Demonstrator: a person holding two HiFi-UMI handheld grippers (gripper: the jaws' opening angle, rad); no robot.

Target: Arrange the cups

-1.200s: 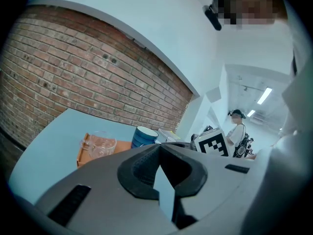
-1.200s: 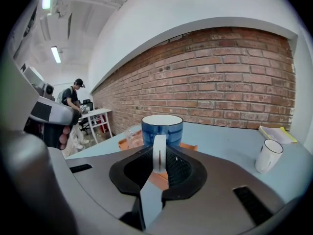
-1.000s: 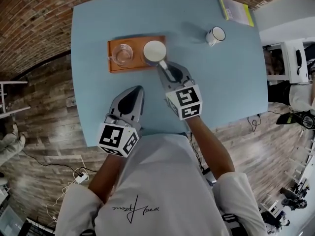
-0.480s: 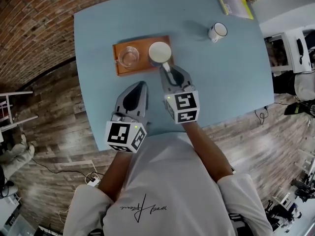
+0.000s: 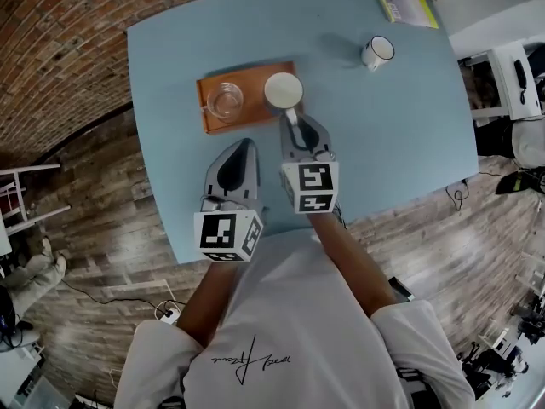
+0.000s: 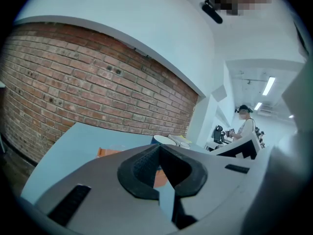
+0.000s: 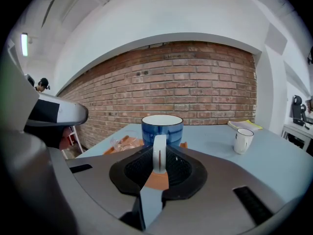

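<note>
A blue mug [image 5: 283, 91] with a white inside stands upright at the right end of the orange tray [image 5: 247, 114]. My right gripper [image 5: 295, 129] is shut on its handle. In the right gripper view the white handle [image 7: 159, 152] sits pinched between the jaws, with the mug [image 7: 162, 125] just beyond. A clear glass cup [image 5: 225, 100] stands on the tray's left half. A white mug [image 5: 375, 52] stands alone at the far right of the table. My left gripper [image 5: 244, 147] hovers shut and empty near the tray's front edge; its jaws [image 6: 159, 154] meet with nothing between them.
The blue table [image 5: 392, 126] ends close to the person's body. A yellow booklet [image 5: 407, 5] lies at the far right corner. A brick wall and wooden floor surround the table. A person [image 6: 244, 124] stands far off in the left gripper view.
My right gripper has rolled a little while holding the mug's handle; the mug stays at the tray's right end. The left gripper has barely shifted.
</note>
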